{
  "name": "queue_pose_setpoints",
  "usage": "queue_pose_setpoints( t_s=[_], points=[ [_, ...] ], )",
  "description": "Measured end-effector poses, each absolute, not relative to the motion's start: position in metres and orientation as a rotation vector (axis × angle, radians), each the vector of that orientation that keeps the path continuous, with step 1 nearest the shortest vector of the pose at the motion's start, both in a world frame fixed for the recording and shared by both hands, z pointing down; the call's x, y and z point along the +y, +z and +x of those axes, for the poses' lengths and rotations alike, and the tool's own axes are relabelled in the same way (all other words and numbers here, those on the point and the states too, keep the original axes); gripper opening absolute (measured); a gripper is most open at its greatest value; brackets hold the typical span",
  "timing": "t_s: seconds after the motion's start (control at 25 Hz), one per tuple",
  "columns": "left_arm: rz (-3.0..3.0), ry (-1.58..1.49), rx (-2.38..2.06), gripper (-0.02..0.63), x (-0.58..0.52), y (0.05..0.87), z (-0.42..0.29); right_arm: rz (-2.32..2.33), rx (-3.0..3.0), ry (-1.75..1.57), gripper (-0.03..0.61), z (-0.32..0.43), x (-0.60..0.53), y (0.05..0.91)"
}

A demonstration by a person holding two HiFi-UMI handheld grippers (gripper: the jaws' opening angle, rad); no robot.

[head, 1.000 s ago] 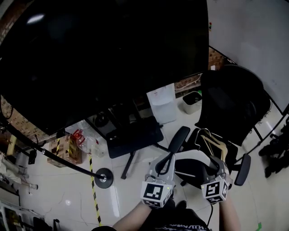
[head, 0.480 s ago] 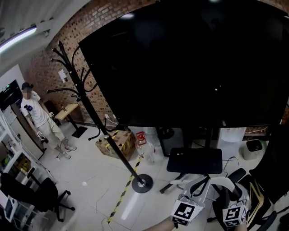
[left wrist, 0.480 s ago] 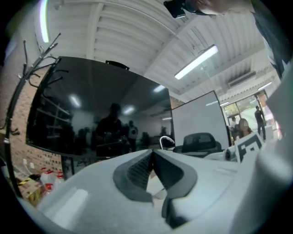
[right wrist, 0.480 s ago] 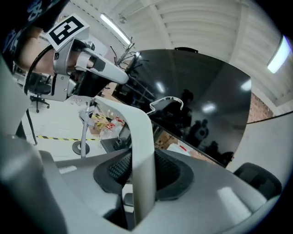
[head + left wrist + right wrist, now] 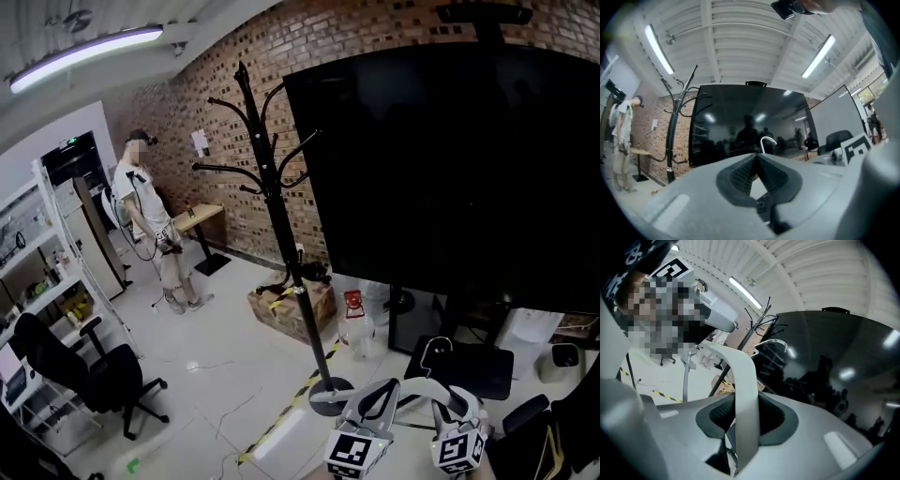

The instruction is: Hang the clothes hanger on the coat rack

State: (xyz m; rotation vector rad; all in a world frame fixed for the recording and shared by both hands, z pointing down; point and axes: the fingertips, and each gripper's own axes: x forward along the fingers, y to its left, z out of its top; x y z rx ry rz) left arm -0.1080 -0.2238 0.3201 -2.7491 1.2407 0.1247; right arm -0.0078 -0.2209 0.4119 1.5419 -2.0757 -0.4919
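A white clothes hanger (image 5: 419,388) spans between my two grippers at the bottom of the head view, its metal hook (image 5: 427,351) pointing up. My left gripper (image 5: 380,399) is shut on its left arm. My right gripper (image 5: 457,405) is shut on its right arm, which stands as a white band (image 5: 743,394) between the jaws in the right gripper view. In the left gripper view only the hook (image 5: 768,141) shows above the closed jaws. The black coat rack (image 5: 273,192) stands upright ahead and to the left, with bare curved hooks and a round base (image 5: 330,396). It also shows in both gripper views, as the coat rack (image 5: 672,136) and the coat rack (image 5: 751,330).
A large black screen (image 5: 459,169) fills the right side, close behind the rack. A cardboard box (image 5: 289,307) and a bottle (image 5: 353,323) sit by the rack's foot. Yellow-black tape (image 5: 281,422) crosses the floor. A person (image 5: 150,220) stands at back left; a black office chair (image 5: 89,370) and shelves (image 5: 37,281) are left.
The view has swung from the black chair and floor up to the coat rack and brick wall. Both grippers have travelled with the hanger toward the rack and risen a little.
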Motion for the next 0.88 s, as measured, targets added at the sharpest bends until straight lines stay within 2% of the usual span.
queue_pose_setpoints(
  t_s=[0.48, 0.68, 0.88],
  points=[
    [-2.586, 0.155, 1.491, 0.005, -0.27, 0.293, -0.309, 1.37, -2.213, -0.67, 0.127, -0.208, -0.296, 0.371],
    [-2.521, 0.198, 1.524, 0.005, -0.291, 0.277, -0.354, 1.306, -2.263, -0.741, 0.127, -0.264, -0.324, 0.34],
    [-2.49, 0.206, 1.57, 0.005, -0.321, 0.267, -0.364, 1.324, -2.284, -0.755, 0.127, -0.278, -0.357, 0.318]
  ],
)
